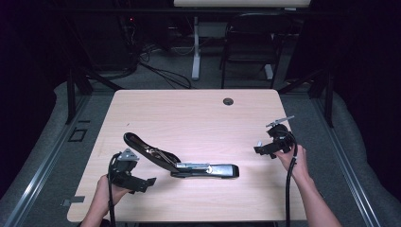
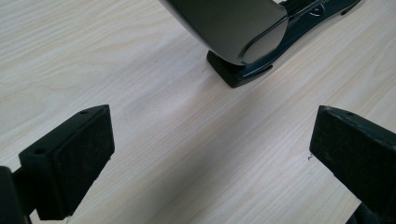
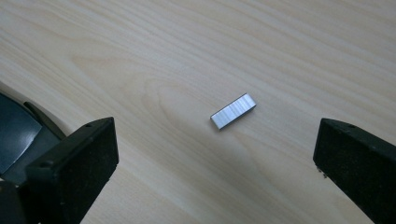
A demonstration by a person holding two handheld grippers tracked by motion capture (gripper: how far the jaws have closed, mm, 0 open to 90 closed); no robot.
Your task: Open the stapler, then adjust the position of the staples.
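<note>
Stapler (image 1: 189, 163) lying hinged open mid-counter (image 1: 189, 113); staple strip (image 3: 233, 111) flat on the wood right of the stapler. Right tongs (image 3: 215, 154) gaping wide above the strip, left tongs (image 2: 210, 149) equally wide and empty near the stapler's lid. Likely risk: thin strip skidding or snapping under a slanted pinch.

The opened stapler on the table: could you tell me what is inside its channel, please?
In the high view the stapler lies hinged open, its metal channel exposed; whether staples sit inside is too small to tell. A loose staple strip lies on the table between the right gripper's open jaws.
</note>
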